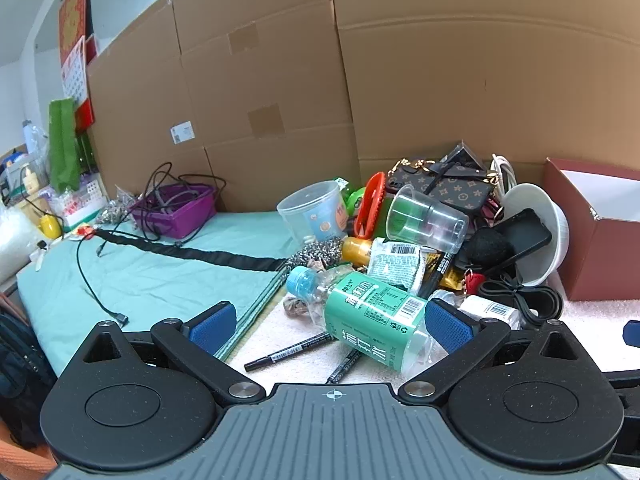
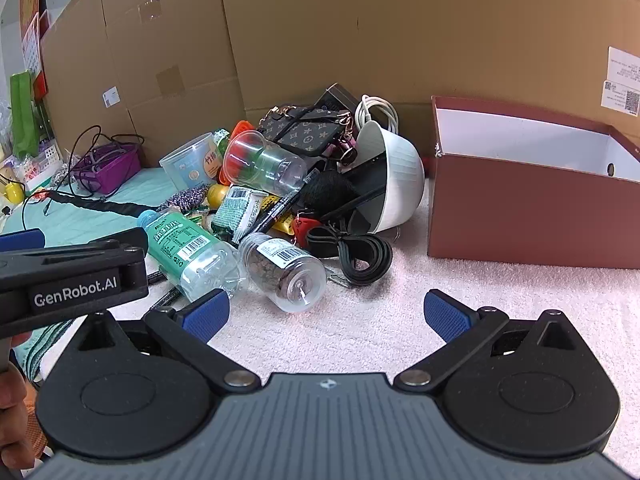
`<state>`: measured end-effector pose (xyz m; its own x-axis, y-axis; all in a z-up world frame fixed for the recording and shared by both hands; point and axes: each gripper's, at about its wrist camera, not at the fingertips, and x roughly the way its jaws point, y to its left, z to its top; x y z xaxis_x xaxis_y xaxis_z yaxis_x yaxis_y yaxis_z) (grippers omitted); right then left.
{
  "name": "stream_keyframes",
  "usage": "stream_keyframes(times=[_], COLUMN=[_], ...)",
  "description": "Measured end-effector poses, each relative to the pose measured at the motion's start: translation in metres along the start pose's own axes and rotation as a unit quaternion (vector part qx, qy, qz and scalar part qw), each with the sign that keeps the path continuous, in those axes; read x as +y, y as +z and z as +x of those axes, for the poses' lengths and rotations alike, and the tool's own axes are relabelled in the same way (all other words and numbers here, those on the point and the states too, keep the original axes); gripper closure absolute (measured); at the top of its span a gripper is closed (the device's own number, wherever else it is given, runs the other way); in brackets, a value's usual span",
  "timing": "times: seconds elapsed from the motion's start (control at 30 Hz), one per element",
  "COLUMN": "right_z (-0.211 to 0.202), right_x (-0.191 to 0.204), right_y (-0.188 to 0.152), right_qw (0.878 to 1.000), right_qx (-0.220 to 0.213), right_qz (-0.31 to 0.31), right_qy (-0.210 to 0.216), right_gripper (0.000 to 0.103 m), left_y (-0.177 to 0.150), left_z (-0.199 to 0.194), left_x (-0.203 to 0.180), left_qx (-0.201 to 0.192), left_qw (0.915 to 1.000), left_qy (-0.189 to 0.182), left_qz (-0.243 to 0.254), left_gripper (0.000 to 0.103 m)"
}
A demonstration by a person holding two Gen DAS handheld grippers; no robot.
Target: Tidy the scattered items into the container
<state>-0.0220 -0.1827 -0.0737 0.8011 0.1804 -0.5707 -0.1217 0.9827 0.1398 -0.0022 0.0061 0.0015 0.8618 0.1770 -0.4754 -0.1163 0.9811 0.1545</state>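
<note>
Since nothing is yet held, the step in hand looks like a first pick from the heap, and the green-labelled bottle point(image 1: 372, 312) is the likeliest candidate: it lies on its side at the front of the pile on the pale towel-covered counter point(image 2: 380, 328), cap toward the teal cloth point(image 1: 132, 276), just ahead of the left tongs point(image 1: 332, 326). Those tongs stand fully spread and empty, the right pad close beside the bottle's base. I would square them across the label, not the tapering neck, since thin clear plastic may buckle or slip. Two black markers point(image 1: 290, 352) lie under and beside it; closing low risks catching one.

The right tongs point(image 2: 326, 316) are likewise wide open and empty, over bare towel, with the small jar point(image 2: 286, 270) just ahead. The red box point(image 2: 532, 188) stands open to the right, apart from the pile, so a carried item must clear its near wall.
</note>
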Motion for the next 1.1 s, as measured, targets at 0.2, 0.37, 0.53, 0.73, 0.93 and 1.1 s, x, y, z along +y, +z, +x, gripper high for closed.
stream_keyframes(times=[0.2,0.37,0.53,0.73,0.93,1.1], right_z=[0.0005,0.0004,0.0009,0.0016,0.0031,0.0029], right_x=[-0.0051,-0.0058,-0.0058,-0.0061,-0.0059,-0.0054], right_y=[0.0003,-0.0001,0.0007,0.0010,0.0010,0.0013], right_qw=[1.000,1.000,1.000,1.000,1.000,1.000], right_qx=[0.002,0.002,0.002,0.003,0.006,0.006], right_qz=[0.009,0.010,0.010,0.009,0.009,0.008], right_qy=[-0.010,-0.015,-0.017,-0.018,-0.021,-0.023], right_gripper=[0.000,0.000,0.000,0.000,0.000,0.000], left_y=[-0.0017,-0.0010,-0.0008,-0.0004,-0.0002,0.0000], left_z=[-0.0006,0.0000,0.0004,0.0015,0.0029,0.0034], left_x=[-0.0027,-0.0060,-0.0072,-0.0089,-0.0083,-0.0083], left_qx=[0.000,0.000,-0.001,0.001,0.003,0.003], left_qw=[1.0000,1.0000,1.0000,1.0000,1.0000,0.9999], left_qy=[-0.005,-0.006,-0.006,-0.006,-0.009,-0.009], left_qz=[0.002,0.003,0.004,0.004,0.003,0.003], left_gripper=[0.000,0.000,0.000,0.000,0.000,0.000])
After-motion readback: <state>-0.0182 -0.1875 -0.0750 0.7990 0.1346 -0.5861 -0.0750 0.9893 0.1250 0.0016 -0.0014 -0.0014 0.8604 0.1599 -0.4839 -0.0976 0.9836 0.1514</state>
